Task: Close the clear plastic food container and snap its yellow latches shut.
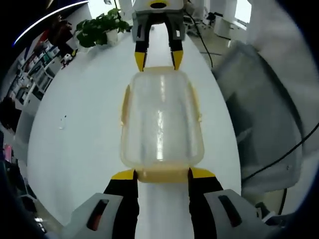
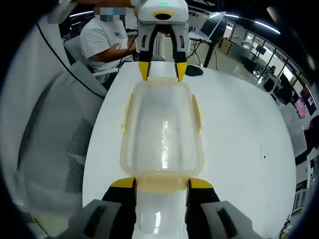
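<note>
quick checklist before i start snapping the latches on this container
1. Lid on container: seems seated, ok.
2. Left tool at near end latch: jaws flank it, ok.
3. Right tool at the opposite end latch: jaws flank it, ok.
4. Side latches: flared out, not snapped, not ok.
5. End latches snapped: cannot tell.
6. Container flat on table: cannot tell.
</note>
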Motion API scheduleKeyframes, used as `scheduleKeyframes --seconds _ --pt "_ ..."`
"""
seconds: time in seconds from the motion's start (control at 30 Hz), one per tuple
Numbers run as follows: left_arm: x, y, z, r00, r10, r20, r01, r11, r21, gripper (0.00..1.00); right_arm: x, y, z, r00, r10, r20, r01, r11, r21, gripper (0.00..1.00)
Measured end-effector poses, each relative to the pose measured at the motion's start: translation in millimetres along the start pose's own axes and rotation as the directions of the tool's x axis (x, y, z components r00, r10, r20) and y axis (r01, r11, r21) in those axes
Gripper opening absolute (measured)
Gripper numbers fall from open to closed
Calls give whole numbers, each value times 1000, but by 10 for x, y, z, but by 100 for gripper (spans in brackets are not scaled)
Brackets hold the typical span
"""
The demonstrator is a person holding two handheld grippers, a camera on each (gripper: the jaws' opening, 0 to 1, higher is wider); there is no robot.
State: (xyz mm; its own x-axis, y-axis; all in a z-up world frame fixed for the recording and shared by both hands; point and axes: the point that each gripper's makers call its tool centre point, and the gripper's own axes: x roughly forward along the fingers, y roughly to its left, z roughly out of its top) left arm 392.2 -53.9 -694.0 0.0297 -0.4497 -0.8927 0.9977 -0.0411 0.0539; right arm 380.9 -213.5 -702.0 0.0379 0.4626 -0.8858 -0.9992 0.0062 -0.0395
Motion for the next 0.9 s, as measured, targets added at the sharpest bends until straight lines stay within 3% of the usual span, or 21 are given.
scheduleKeyframes --seconds 0.23,0.9 --pt "164 16 293 1000 -6 4 6 1000 16 36 -126 23 -312 1000 0 -1 0 1000 20 36" --pt "688 74 904 1000 -19 12 19 1000 7 36 -359 -12 -1072 1000 9 -14 -8 1000 25 36"
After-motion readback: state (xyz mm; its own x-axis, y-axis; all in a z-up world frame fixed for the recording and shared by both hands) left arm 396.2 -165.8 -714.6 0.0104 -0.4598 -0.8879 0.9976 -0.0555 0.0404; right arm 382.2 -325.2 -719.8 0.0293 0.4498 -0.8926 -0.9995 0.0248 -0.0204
